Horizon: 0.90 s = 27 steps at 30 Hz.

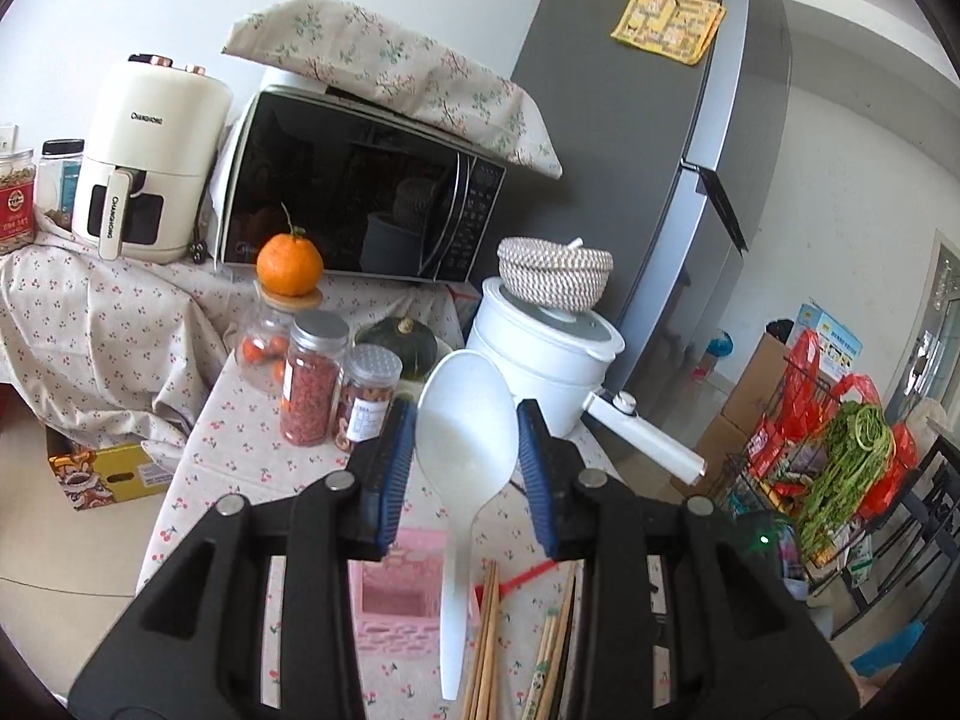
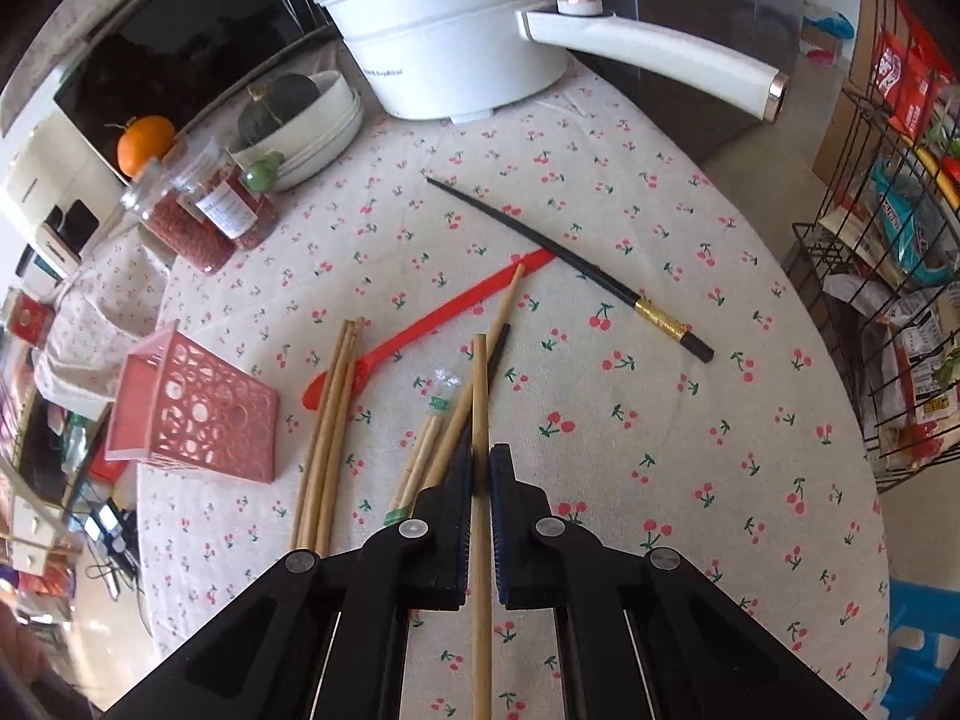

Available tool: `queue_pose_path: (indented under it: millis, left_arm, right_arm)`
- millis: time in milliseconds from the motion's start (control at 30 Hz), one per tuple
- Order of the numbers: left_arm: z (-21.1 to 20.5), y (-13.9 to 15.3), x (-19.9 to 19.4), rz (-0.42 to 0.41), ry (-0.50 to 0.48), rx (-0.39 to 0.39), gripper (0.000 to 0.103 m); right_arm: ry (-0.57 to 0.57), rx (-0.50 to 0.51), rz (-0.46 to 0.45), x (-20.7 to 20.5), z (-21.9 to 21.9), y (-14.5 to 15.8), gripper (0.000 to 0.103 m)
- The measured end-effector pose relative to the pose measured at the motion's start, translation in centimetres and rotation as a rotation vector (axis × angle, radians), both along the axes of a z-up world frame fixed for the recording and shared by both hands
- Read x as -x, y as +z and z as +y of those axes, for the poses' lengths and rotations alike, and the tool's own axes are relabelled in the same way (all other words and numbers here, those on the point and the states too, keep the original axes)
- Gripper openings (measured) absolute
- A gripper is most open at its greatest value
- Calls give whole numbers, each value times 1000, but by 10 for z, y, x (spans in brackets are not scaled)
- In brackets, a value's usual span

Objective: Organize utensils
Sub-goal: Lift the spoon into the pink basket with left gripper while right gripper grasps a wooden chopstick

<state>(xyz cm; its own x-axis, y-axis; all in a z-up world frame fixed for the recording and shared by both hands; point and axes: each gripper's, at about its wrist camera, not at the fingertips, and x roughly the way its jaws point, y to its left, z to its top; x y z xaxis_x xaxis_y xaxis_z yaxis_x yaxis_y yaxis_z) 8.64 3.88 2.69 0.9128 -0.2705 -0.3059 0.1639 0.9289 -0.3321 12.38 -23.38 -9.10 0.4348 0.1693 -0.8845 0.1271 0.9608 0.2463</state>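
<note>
My left gripper (image 1: pixel 467 420) is shut on a white plastic rice spoon (image 1: pixel 465 438), pinching its bowl between the blue pads, handle hanging down above the table. My right gripper (image 2: pixel 480 468) is shut on one wooden chopstick (image 2: pixel 480 396) that runs between its fingers. A pink perforated utensil holder (image 2: pixel 192 414) lies on its side at the left; it also shows in the left wrist view (image 1: pixel 399 588). Loose wooden chopsticks (image 2: pixel 330 420), a red spoon (image 2: pixel 432 315) and a black chopstick with a gold band (image 2: pixel 576 267) lie on the cherry-print tablecloth (image 2: pixel 690 420).
A white electric pot with a long handle (image 2: pixel 456 42) stands at the back with a woven basket (image 1: pixel 555 270) on it. Jars (image 2: pixel 198 210), a bowl with a squash (image 2: pixel 300 114), a microwave (image 1: pixel 360 198) and an air fryer (image 1: pixel 150 150) stand left. A wire rack (image 2: pixel 900 240) stands right.
</note>
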Motion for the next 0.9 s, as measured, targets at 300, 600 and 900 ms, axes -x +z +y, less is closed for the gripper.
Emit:
queue_pose_path:
  millis: [300, 600, 900]
  left_arm:
    - [-21, -21, -39, -54, 144, -69, 37]
    - [-29, -51, -54, 15, 168, -64, 37]
    - [-23, -48, -49, 150, 139, -87, 50]
  right_arm:
    - [15, -49, -159, 10, -6, 54, 6]
    - [36, -61, -212, 16, -6, 67, 6]
    - [50, -103, -301, 26, 2, 94, 6]
